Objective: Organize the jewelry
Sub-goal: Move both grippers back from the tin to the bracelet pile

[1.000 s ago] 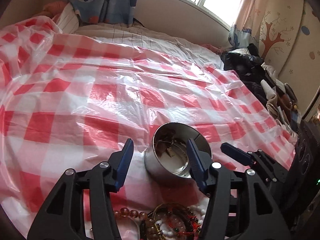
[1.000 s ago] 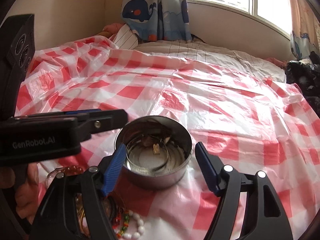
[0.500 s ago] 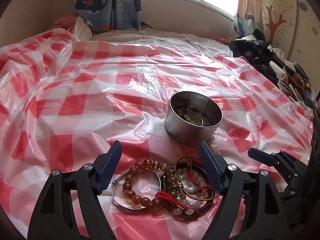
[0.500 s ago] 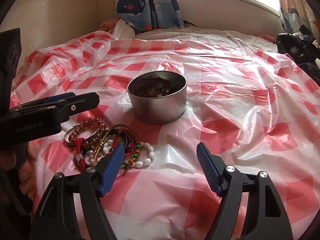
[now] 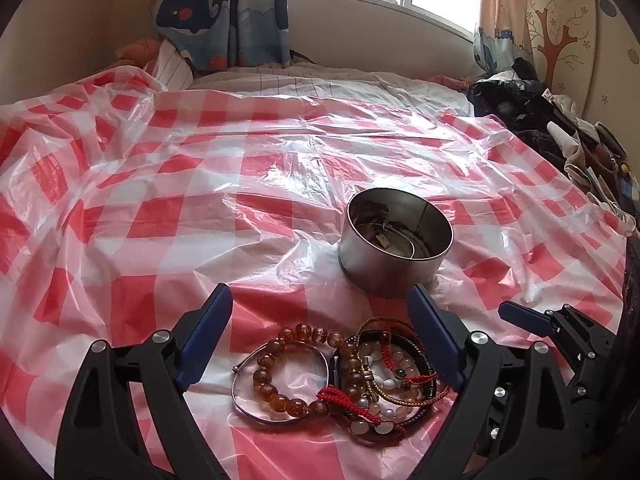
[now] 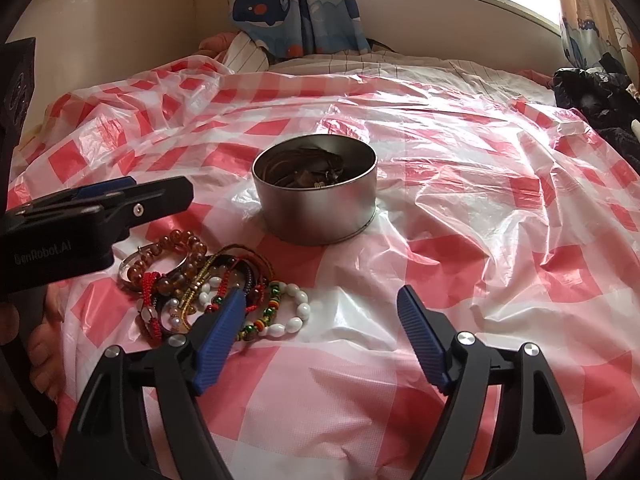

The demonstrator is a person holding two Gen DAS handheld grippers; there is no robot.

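Checked plastic sheet [image 5: 160,216] on bed | bracelets [image 5: 344,372] heaped before tin [image 5: 394,248] | left gripper [image 5: 320,344] jaws just widened, empty, straddling heap | right gripper [image 6: 320,340] wide, empty | advice: pinch one bracelet, lift clear of tangle.

Left wrist view: tin [image 5: 394,254] sits right of centre on plastic sheet [image 5: 200,184], which covers bed [image 5: 320,80]. Jewelry in tin. Bracelet pile [image 5: 344,372] at lower centre, just in front of tin, not touching it. Left gripper [image 5: 320,336] at bottom of frame, pile betw. its fingers; right gripper [image 5: 524,316] pokes in at lower right. Curtain [image 5: 224,12] upper left, behind bed; clothes heap [image 5: 532,120] upper right.

Right wrist view: tin centre, pile lower left of it, left gripper at left edge above pile.
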